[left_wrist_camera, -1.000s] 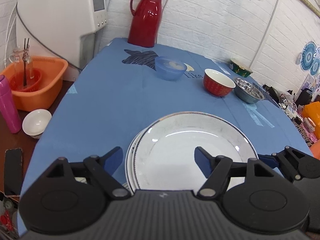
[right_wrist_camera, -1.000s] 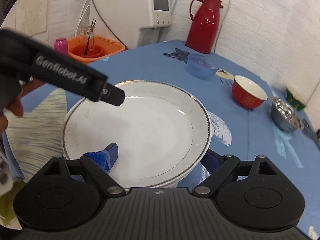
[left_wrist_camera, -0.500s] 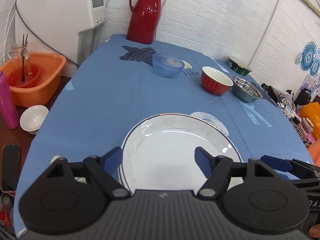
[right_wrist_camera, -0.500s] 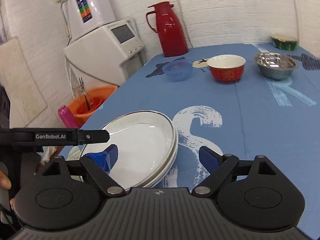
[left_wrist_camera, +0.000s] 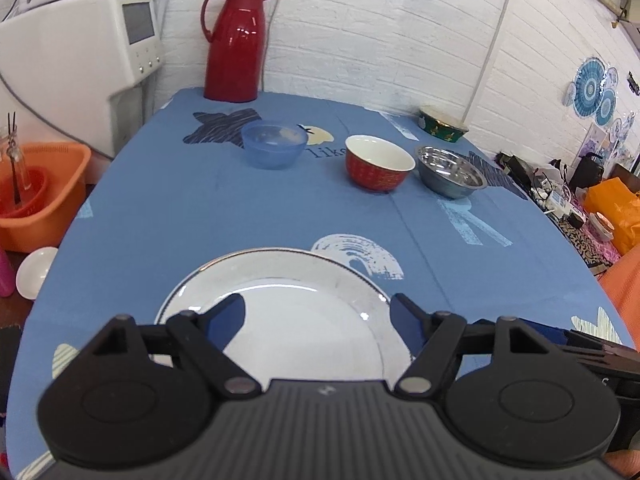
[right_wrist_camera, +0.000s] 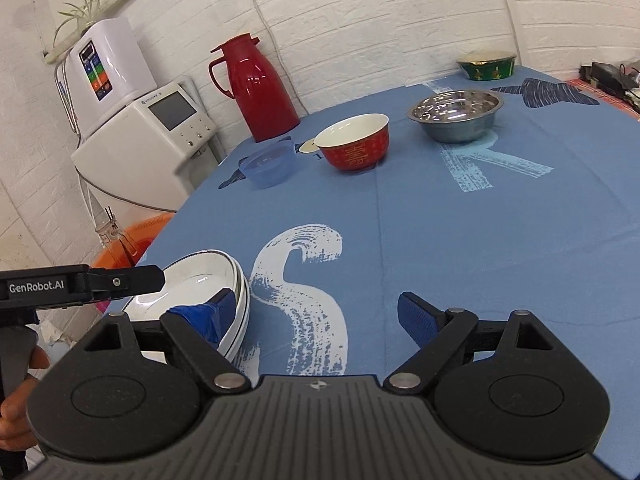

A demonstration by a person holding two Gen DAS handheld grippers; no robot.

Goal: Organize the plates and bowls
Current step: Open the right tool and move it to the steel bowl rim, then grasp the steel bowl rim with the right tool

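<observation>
Left gripper (left_wrist_camera: 318, 320) hangs with its jaws spread wide over the stack of white plates (left_wrist_camera: 280, 308), gripping nothing; the right gripper (right_wrist_camera: 316, 318) is just as widely spread and empty. A second ago both tools were crowded low over the stack, the right one with the top plate filling its view. Now the right one has pulled back and swung toward the middle of the tabletop (right_wrist_camera: 480, 248), so the plates sit only at its left margin, and the left one has lifted and drawn back as well. My reading is that the plates are settled and let go, and that the bowls come next.

Going left to right across the tabletop: the stack of white plates lies at the near edge on the left side, at least two deep, though the exact count is hard to make out from the rims. Toward the far edge stand the blue plastic bowl (left_wrist_camera: 273, 143), then the red bowl (left_wrist_camera: 378, 163), then the steel bowl (left_wrist_camera: 451, 172) just beside it, and the green bowl (left_wrist_camera: 443, 124) near the far right corner. None is nested. The red thermos (left_wrist_camera: 234, 42) stands at the far left corner.
</observation>
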